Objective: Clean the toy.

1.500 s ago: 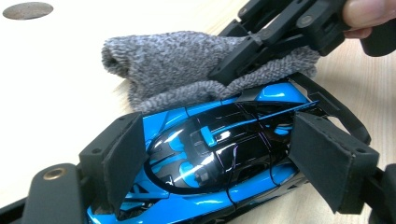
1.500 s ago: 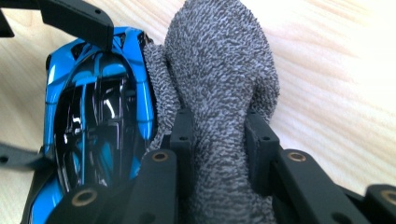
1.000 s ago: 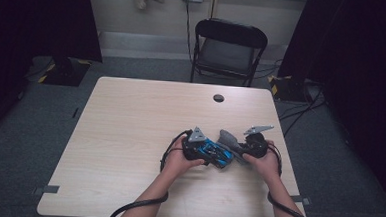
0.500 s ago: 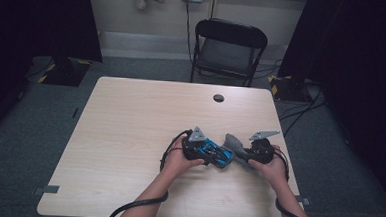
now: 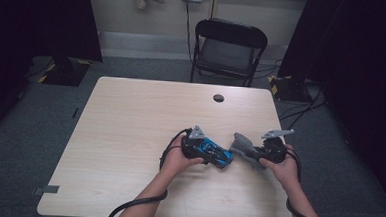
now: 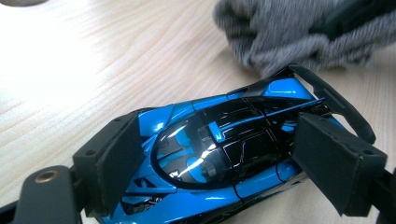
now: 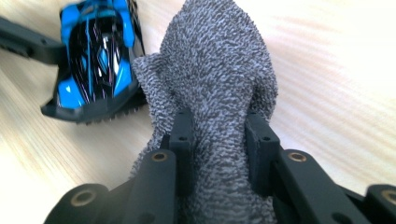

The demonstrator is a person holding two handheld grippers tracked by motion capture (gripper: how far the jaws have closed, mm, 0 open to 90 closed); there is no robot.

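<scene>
A blue and black toy car [image 5: 222, 158] lies on the wooden table [image 5: 130, 130], held across its flanks by my left gripper [image 5: 211, 152]. In the left gripper view both pads [image 6: 119, 161] touch the sides of the car [image 6: 224, 140]. The jaws have just been opening slightly with the car still between them. My right gripper [image 5: 252, 154] is shut on a bunched grey cloth [image 5: 240, 143], just right of the car. In the right gripper view the cloth [image 7: 219, 70] bulges up between the jaws of the right gripper [image 7: 219, 149], with the car [image 7: 98, 51] beyond at upper left. The cloth [image 6: 299, 32] lies just past the car's rear wing.
A dark round grommet [image 5: 218, 98] sits near the table's far edge. A black folding chair [image 5: 229, 50] stands behind the table. Cables trail from both grippers over the near edge. Black curtains hang at both sides.
My right gripper has drawn the grey cloth to the right, off the car and slightly up. The left gripper and the car have stayed in place.
</scene>
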